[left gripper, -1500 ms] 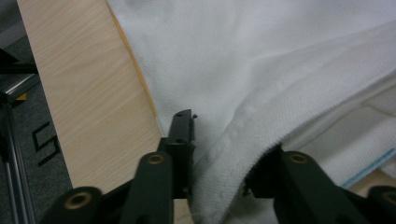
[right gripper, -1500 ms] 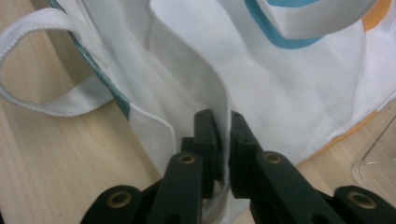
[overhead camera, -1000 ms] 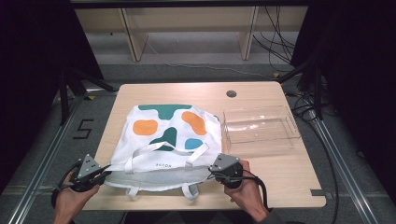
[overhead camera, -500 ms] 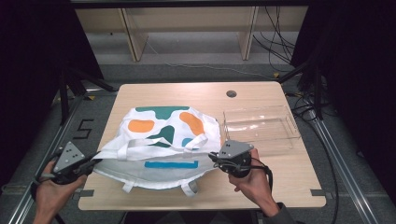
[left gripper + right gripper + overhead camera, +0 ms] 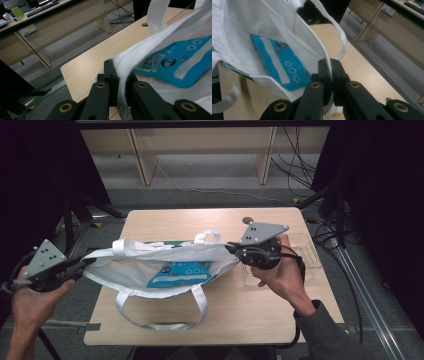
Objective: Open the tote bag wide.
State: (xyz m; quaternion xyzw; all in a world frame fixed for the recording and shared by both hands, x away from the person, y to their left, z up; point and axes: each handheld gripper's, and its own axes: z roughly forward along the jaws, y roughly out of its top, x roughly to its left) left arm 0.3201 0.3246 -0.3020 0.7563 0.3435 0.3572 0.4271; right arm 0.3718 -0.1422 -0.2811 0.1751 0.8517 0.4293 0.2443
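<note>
A white tote bag (image 5: 150, 265) hangs stretched between my two grippers above the wooden table (image 5: 260, 320), its mouth held apart. Inside it lies a blue packet (image 5: 180, 274) with white print, which also appears in the left gripper view (image 5: 180, 67) and the right gripper view (image 5: 279, 65). My left gripper (image 5: 86, 263) is shut on the bag's left rim (image 5: 122, 72), the fabric pinched between the black jaws. At the right, my right gripper (image 5: 231, 248) is shut on the opposite rim (image 5: 329, 72). One handle loop (image 5: 165, 312) droops onto the table at the front; another (image 5: 207, 237) stands up at the back.
A clear plastic box (image 5: 305, 255) sits on the table behind my right hand. A round hole (image 5: 247, 220) marks the table's far edge. Wooden furniture legs (image 5: 140, 160) and cables (image 5: 300, 175) lie on the floor beyond. Dark stands flank the table.
Both grippers have risen with the bag's rims, lifting the bag off the table and pulling its mouth apart. The blue packet inside has come into sight.
</note>
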